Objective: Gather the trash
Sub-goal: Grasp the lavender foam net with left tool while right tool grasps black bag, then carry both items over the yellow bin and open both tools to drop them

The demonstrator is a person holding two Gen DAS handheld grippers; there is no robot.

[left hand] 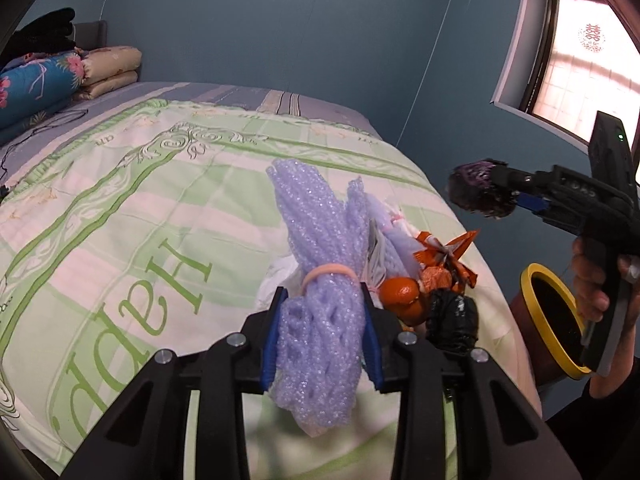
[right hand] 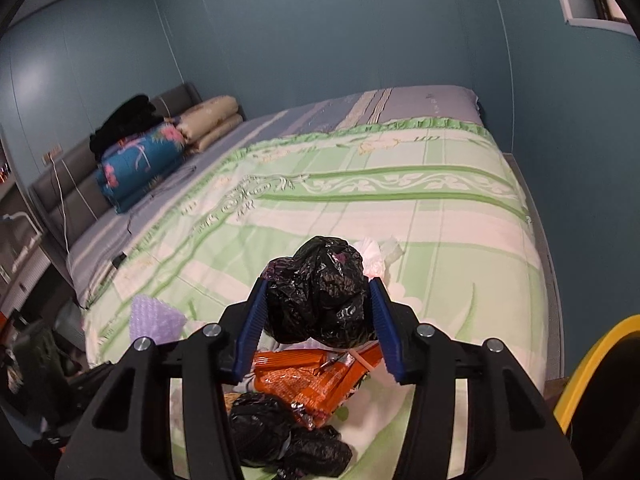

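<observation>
My left gripper (left hand: 323, 336) is shut on a bundle of purple foam netting (left hand: 320, 280) tied with a pink band, held over the bed. My right gripper (right hand: 318, 312) is shut on a crumpled black plastic bag (right hand: 320, 292); it shows in the left wrist view (left hand: 480, 196), held up right of the bed above a yellow-rimmed bin (left hand: 552, 316). On the bed lie an orange wrapper (right hand: 304, 380), a mandarin (left hand: 402, 296), more black bags (right hand: 280, 440) and white tissue (right hand: 372, 256).
The green patterned bedspread (right hand: 400, 200) covers the bed. Folded quilts (right hand: 140, 164) and dark clothes are stacked by the headboard at the far left. A blue wall and a window (left hand: 580, 40) lie to the right. The bin's rim (right hand: 592, 364) is at the right wrist view's lower right.
</observation>
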